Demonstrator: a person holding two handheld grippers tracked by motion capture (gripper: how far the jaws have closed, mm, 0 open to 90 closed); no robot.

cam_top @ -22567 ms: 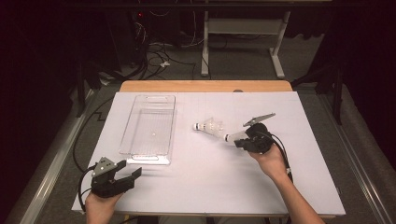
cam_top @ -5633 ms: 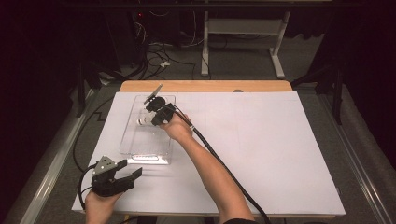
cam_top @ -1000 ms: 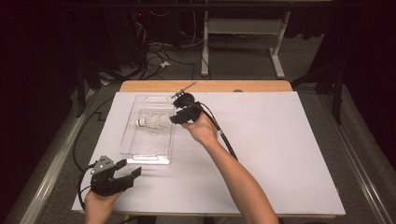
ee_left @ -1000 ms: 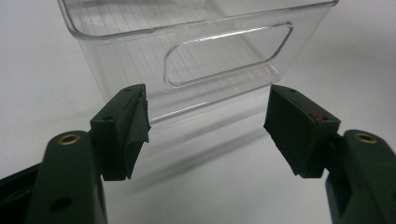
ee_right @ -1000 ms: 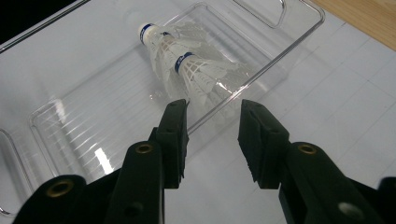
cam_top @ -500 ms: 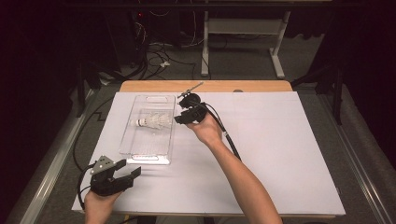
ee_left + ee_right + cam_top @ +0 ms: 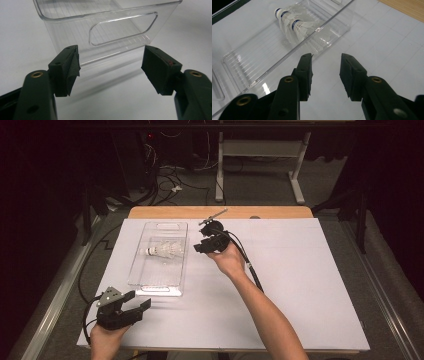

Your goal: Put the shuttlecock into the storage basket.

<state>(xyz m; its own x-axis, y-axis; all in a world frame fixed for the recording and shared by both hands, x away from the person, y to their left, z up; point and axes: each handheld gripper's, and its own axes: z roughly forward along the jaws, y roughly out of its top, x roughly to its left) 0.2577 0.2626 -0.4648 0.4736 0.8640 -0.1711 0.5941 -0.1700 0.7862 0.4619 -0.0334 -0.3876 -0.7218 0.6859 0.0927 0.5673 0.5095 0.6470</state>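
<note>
Left gripper [image 7: 131,308], at 7 o'clock on the table [image 7: 310,285], rests with jaws spread wide and empty, aimed at the near end wall of the clear tray [image 7: 142,281]. The shuttlecocks [image 7: 162,251] lie inside the tray at 10 o'clock. Right gripper [image 7: 200,246], jaws partly apart and gripping nothing, hangs just right of the tray, having drawn slightly rightward from its rim since a second ago, the shuttlecocks unmoved.

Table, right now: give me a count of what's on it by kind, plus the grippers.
Shuttlecocks: 3, stacked into each other, lying in the bin
Clear plastic bin: 1
White sheet covering the table: 1
Left gripper: 1, jaws open, empty
Right gripper: 1, jaws open, empty
Total: 7
</note>
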